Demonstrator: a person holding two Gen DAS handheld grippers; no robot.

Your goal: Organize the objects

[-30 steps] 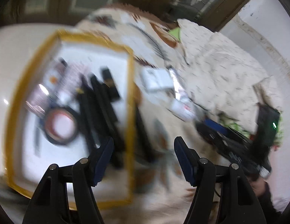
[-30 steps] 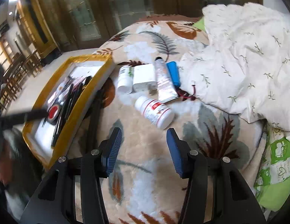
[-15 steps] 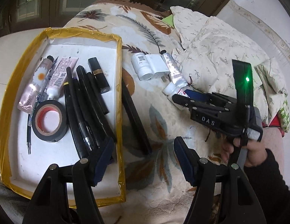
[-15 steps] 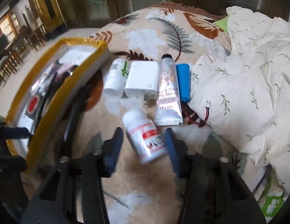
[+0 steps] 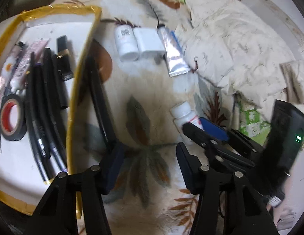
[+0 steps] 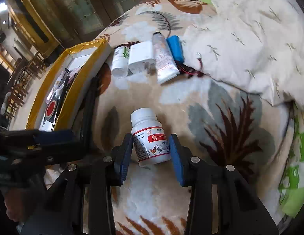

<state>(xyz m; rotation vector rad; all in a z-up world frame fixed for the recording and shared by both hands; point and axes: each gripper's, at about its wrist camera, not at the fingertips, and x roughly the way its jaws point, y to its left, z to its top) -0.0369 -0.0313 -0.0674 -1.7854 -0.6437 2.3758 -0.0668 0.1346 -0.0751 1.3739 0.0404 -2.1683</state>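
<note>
Blanket [image 6: 226,105]: leaf print, spread under everything.
Quilt [image 6: 250,29]: cream, twig pattern, bunched at right.
Cloth [image 6: 297,178]: green-white, partly under quilt.
Doors [image 6: 73,13]: glazed, perhaps wood-framed, behind.

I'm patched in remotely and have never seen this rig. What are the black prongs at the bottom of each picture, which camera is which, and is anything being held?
No robot here: a person carries a hand-held two-finger gripper in each hand, with a fisheye camera on each looking along its fingers. The prongs are those fingers. In the right wrist view, the right gripper straddles a white pill bottle lying on the leaf-print blanket; its jaws have just been closing, and the pads look at or near the bottle's sides, but a firm grip is unclear. In the left wrist view, the left gripper, also closing, has nothing between its fingers, beside a long black stick. The yellow-edged tray holds pens and tape.
</note>
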